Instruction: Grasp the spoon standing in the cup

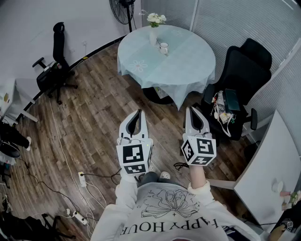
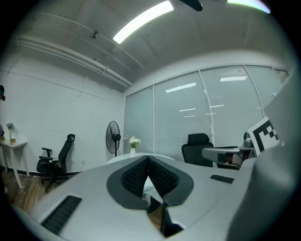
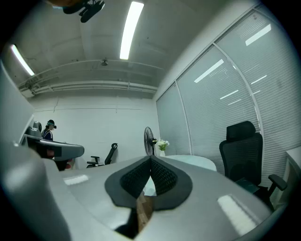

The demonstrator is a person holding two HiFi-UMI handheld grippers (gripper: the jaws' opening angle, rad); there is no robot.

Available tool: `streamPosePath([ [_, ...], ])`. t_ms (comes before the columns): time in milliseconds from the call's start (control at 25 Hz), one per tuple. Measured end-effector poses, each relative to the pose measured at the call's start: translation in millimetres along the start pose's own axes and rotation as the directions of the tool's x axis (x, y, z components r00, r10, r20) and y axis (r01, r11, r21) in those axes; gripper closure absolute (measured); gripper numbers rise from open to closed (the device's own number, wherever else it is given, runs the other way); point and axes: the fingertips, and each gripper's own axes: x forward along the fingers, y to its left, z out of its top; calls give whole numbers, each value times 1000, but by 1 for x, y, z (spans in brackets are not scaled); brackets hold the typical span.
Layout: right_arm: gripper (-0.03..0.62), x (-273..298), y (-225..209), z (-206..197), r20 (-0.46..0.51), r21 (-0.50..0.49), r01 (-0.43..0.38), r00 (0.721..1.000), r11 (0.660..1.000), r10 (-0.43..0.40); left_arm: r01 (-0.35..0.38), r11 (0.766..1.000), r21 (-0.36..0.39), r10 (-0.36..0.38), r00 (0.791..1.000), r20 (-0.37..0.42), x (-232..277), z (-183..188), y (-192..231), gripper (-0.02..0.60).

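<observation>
Spoon: not resolved at this size; long axis and heading unreadable in any view.

Cup (image 1: 163,47): upright on the round table (image 1: 188,70), on the half farther from the person. Small, white, with a dark marking on its side. Placed just beside the vase of white flowers (image 1: 154,28), apart from it. Both set on a pale tablecloth. Hidden behind the jaws in both gripper views, where only the vase and the table's edge appear.

Left gripper (image 1: 137,113): held about level over the wooden floor (image 1: 84,127), tips aimed toward the table, well short of it. Marker cube at the rear, nearest the person's chest. Jaws pressed together at the tips, nothing between the ribbed pads (image 2: 134,176).

Right gripper (image 1: 190,109): alongside the left, close to parallel, also level and aimed at the table, well apart from the cup. Carried on a forearm in a white sleeve (image 1: 200,188). Jaws closed tip to tip, nothing pinched between the pads (image 3: 164,178).

Surroundings: black office chair (image 1: 242,75) at the table's right, holding clutter on its seat; second black chair (image 1: 55,70) by the left wall; standing fan (image 1: 123,8) behind the table.
</observation>
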Motion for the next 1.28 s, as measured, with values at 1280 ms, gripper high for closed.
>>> streamPosePath([
  [1280, 583, 70, 33, -22, -28, 10, 33, 999, 999, -32, 28, 999, -27, -28, 1000, -1, 48, -5, 69, 575],
])
